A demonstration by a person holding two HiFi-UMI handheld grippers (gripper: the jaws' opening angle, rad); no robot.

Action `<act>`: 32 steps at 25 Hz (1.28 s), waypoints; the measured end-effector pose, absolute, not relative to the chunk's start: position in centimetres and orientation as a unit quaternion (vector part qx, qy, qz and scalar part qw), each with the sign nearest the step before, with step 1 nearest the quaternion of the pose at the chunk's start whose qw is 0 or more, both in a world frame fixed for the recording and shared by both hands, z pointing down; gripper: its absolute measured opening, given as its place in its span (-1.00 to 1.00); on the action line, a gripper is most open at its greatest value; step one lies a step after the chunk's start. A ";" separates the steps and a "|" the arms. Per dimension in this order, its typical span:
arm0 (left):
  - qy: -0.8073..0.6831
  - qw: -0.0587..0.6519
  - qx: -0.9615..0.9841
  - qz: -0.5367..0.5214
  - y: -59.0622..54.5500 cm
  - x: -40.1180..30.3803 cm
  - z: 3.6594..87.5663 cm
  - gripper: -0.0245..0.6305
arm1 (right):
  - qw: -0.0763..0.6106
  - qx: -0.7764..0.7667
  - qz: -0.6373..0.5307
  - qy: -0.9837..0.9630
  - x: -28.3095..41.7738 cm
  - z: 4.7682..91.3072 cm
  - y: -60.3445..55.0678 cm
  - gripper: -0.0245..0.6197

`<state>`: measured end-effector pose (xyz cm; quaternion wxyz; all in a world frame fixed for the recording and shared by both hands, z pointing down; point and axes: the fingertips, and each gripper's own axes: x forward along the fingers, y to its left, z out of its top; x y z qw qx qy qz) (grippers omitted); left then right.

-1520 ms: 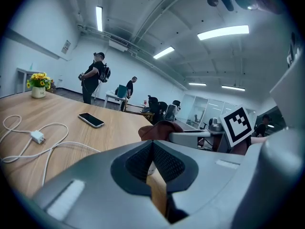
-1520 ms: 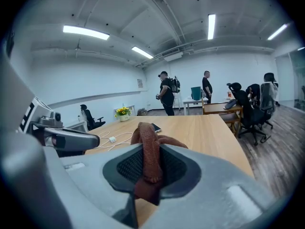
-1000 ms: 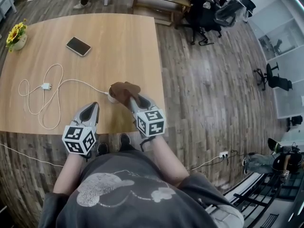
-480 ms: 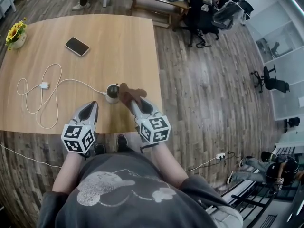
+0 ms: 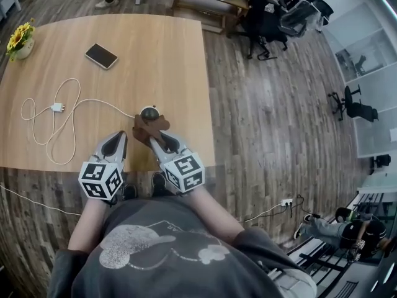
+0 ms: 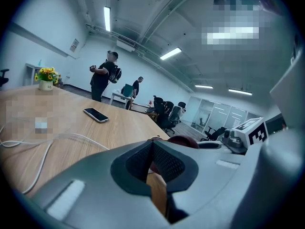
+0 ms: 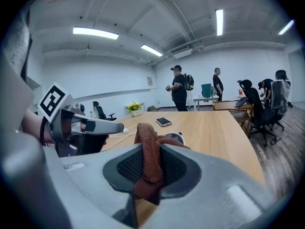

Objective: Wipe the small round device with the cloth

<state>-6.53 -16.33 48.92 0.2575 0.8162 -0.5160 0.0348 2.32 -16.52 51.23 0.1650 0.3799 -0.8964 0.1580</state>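
A dark phone [image 5: 102,56] lies flat on the far part of the light wooden bench [image 5: 167,61], well apart from a small pot of yellow flowers [image 5: 18,41] at the bench's far left corner. A white cable [image 5: 96,100] lies in loose loops over the left part of the bench, with a small white adapter [image 5: 57,107] among the loops. Beyond the bench, on the plank floor [image 5: 279,141], stand black office chairs [image 5: 267,14], and a person with a backpack [image 6: 102,78] stands at the far end.
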 end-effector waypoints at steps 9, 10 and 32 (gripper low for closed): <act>-0.534 0.269 0.800 0.048 -16.7 -7.3 50.1 -0.86 | 0.200 0.373 0.187 -0.887 1.9 56.0 -18.6 -0.72; -0.534 0.269 0.800 0.049 -16.8 -7.4 50.2 -0.86 | 0.207 0.369 0.189 -0.886 1.8 56.6 -18.4 -0.72; -0.536 0.272 0.798 0.053 -18.1 -8.2 50.7 -0.86 | 0.248 0.364 0.226 -0.869 4.6 57.7 -16.6 -0.72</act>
